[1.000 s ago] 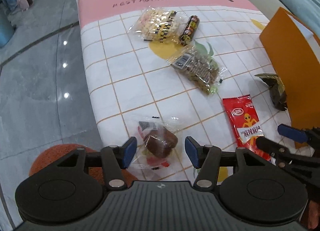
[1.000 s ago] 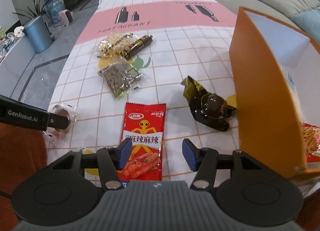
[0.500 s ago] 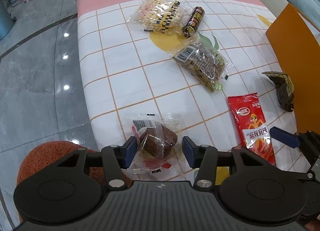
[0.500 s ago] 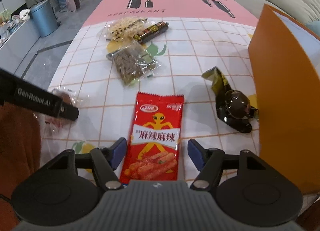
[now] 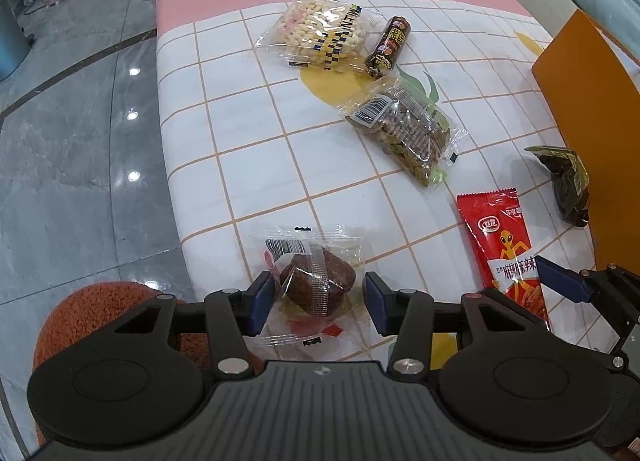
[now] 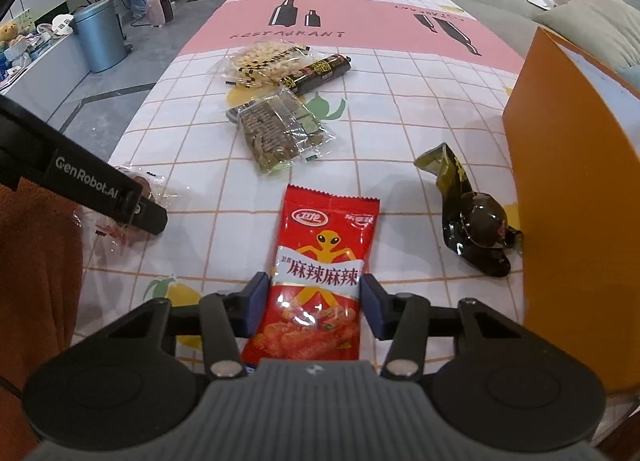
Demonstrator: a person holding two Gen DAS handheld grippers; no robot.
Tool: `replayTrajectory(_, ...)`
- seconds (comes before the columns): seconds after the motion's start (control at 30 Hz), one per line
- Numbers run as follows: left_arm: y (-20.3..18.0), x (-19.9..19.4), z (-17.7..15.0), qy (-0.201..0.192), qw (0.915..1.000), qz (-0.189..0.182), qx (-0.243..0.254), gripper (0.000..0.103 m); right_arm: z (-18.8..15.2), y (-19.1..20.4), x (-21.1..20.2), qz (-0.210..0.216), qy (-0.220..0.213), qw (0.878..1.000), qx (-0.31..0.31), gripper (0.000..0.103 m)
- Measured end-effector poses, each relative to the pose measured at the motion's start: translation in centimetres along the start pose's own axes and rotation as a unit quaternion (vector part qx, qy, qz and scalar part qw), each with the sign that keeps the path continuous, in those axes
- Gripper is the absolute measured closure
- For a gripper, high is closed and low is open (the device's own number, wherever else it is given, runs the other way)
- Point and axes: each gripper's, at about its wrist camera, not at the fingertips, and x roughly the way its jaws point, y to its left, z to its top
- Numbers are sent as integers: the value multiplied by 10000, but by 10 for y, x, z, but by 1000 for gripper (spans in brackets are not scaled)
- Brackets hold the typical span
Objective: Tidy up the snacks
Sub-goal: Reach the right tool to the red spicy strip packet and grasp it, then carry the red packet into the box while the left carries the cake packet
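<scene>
The left gripper (image 5: 316,301) is set over a brown cake in a clear crinkled plastic wrapper (image 5: 314,281) lying near the left edge of the grid-patterned tablecloth (image 5: 240,133). The cake sits directly between the blue pads, and the jaws are closing at a middling width; the left pad seems to touch the film, while a gap shows at the right pad, so no firm grip can be read.

The right gripper (image 6: 314,305) straddles a flat, glossy red foil snack packet (image 6: 322,273) near the front edge. Its long axis runs away from the gripper, so the narrow width lies across the closing jaws; the pads are just at its edges and whether they press cannot be told.

An upright orange cardboard box (image 6: 568,197) stands at the right edge, nearer the right gripper, probably the destination.
</scene>
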Motion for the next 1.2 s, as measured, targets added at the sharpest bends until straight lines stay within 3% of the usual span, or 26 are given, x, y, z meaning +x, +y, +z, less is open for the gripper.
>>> replayTrajectory(0.17, 4, -2, -1, -22, 9999, -71, -154, 51, 0, -5, -3, 52, 10, 10000, 49, 69)
replayTrajectory(0.33, -1, -17, -4, -369, 9993, -108, -23, 52, -1, -6, -13, 96, -44, 9999, 29, 83)
replayTrajectory(0.63, -8, -44, -10, -587, 9977, -314, -145, 53, 3, -11, -44, 49, -421, 9990, 108, 84)
replayTrajectory(0.97, -46, -100, -8, -1082, 9925, -546, 143, 53, 16, -19, -106, 17, -953, 9954, 41, 84)
replayTrajectory(1.2, -81, -133, 4, -1394, 9852, -882, 469, 53, 22, -51, -147, -121, -1325, 9902, 418, 84)
